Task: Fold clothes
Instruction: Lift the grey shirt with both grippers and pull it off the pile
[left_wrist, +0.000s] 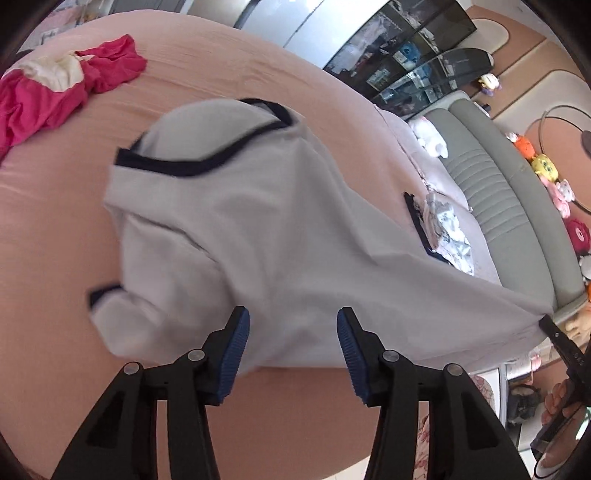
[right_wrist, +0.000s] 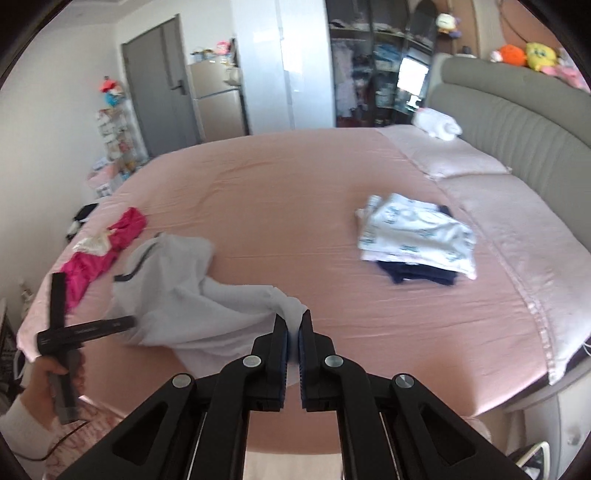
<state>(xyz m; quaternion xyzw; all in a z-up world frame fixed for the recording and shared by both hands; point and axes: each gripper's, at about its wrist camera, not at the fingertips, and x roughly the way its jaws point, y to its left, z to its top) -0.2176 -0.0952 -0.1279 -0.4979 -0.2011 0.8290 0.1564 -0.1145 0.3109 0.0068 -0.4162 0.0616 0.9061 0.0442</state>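
Near the bed's (right_wrist: 258, 177) left edge lies a pink garment (right_wrist: 110, 243). Beside it, by the near edge, the white shirt (left_wrist: 236, 221) is stretched between my hands. My left gripper (left_wrist: 291, 328) hovers over it, jaws partly open, pads gripping nothing. My right gripper (right_wrist: 293, 328) has its jaws pinched tight on the shirt's corner. A folded pile (right_wrist: 417, 240) sits toward the headboard (right_wrist: 517, 110).

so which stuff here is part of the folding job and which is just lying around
Part of the job:
- white garment with navy trim, pinched at one corner by the right gripper
- left gripper, open over it
- pink garment, unfolded
- folded stack

Just lying about:
- plush toys on the headboard
- fridge
- pillow
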